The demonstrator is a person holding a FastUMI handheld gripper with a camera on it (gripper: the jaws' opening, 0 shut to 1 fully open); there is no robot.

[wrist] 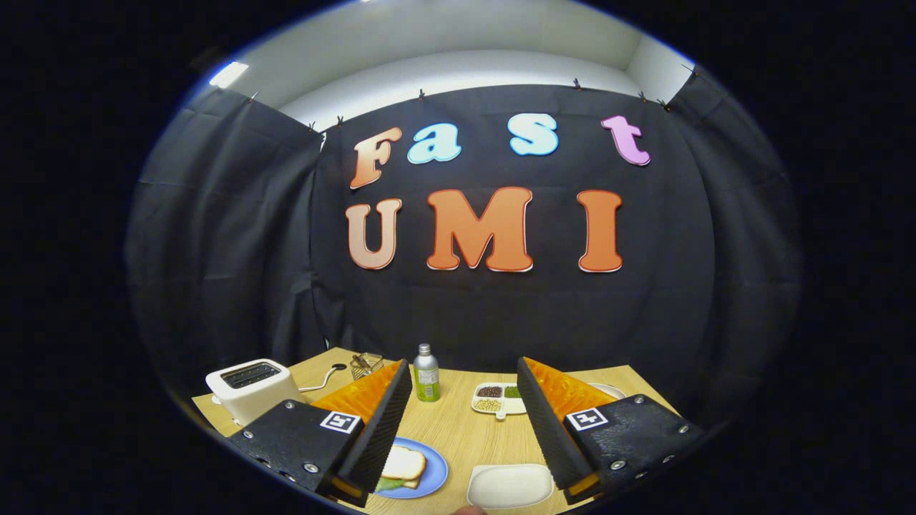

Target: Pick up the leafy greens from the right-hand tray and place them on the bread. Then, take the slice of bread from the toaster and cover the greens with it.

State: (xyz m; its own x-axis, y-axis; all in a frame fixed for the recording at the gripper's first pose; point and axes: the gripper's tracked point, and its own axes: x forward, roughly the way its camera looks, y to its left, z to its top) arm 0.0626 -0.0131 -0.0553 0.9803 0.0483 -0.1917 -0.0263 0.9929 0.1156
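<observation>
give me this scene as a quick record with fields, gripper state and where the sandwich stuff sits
hand-held gripper: open, fingers wide apart, nothing between them, raised above the table
blue plate: by the left finger, holds bread with a bit of green under it
bread: on the blue plate
white tray: between the fingers, near side
toaster: beyond the left finger
bottle: upright, beyond the fingers
divided dish: right of the bottle

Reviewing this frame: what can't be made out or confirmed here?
- Toaster slots: too dark to tell whether bread remains, gripper view.
- Blue plate: the open tool's left finger covers part of it; green peeks from under the bread.
- White tray nearest: the right finger covers one end.
- Divided dish: contents too small to identify.
</observation>
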